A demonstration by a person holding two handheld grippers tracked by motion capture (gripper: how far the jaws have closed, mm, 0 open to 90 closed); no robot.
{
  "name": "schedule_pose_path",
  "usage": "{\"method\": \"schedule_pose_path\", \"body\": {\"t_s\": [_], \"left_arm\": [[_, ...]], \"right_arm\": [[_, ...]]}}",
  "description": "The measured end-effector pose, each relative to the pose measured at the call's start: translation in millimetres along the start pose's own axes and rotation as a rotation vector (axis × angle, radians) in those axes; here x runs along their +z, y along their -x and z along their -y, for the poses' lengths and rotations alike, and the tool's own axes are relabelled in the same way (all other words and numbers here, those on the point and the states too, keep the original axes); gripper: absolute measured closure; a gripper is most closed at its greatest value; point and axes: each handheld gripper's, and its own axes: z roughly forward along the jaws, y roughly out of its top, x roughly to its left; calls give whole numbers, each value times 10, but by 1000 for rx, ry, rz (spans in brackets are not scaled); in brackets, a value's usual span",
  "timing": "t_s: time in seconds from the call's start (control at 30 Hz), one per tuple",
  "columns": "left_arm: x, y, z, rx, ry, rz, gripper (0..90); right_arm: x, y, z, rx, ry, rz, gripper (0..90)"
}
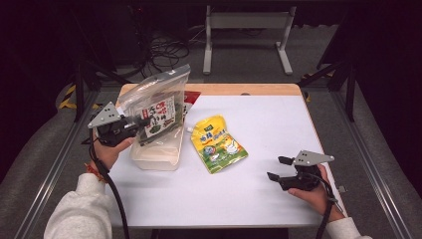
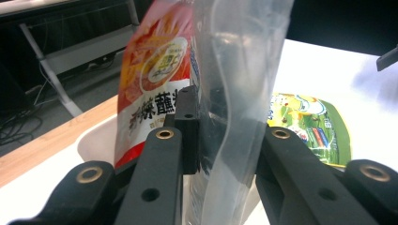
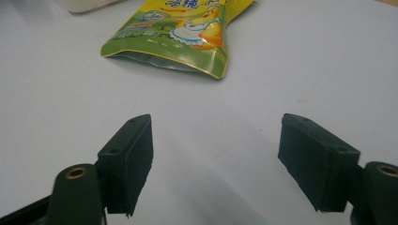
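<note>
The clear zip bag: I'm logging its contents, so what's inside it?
Inside the clear zip bag, pinched by the left gripper, is a packet with a green-and-white label. Anything behind that packet is hidden.

A clear bag (image 1: 158,94) stands upright in a tub (image 1: 154,158) at the table's (image 1: 278,119) left side, with packets (image 1: 159,115) inside it, and the left gripper (image 1: 141,121) meets the bag from the left, its jaws closed on the bag's wall. Just right of the tub, a spouted pouch (image 1: 217,144) lies flat on the table, its spout toward the far left. The right gripper (image 1: 277,168) sits low at the near right, well apart from the pouch, its jaws spread and pointing left toward it.
</note>
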Motion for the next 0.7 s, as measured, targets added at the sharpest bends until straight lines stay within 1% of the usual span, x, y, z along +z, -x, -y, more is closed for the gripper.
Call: {"method": "schedule_pose_path", "body": {"t_s": [0.07,0.13,0.27,0.3,0.4,0.43,0.47,0.57,0.6,0.63,0.7], "left_arm": [[27,12,3,-4,4,-1,766],[64,17,-12,6,-12,-1,768],[111,23,-17,9,-19,-4,768],[136,16,-9,4,-13,2,768],[157,-3,0,-4,-11,8,768],[171,-11,0,-3,-7,6,768],[184,-23,8,-4,-5,17,768],[192,-39,18,-5,1,17,768],[195,-48,30,-16,9,22,768],[192,-55,30,-11,5,27,767],[192,-47,26,-9,4,25,765]], "right_arm": [[13,-3,-1,2,-1,-3,263],[22,-9,1,3,-4,-7,263],[17,-18,-2,1,2,9,262],[1,-13,-10,10,18,14,262],[1,-14,-9,13,21,14,263],[6,-16,-9,12,16,13,263],[18,-24,-8,6,10,9,263],[38,-36,-12,-3,5,4,263],[38,-36,-12,-3,5,4,263],[54,-49,-15,-5,0,1,263],[59,-54,-15,-5,-1,-2,262]]}}
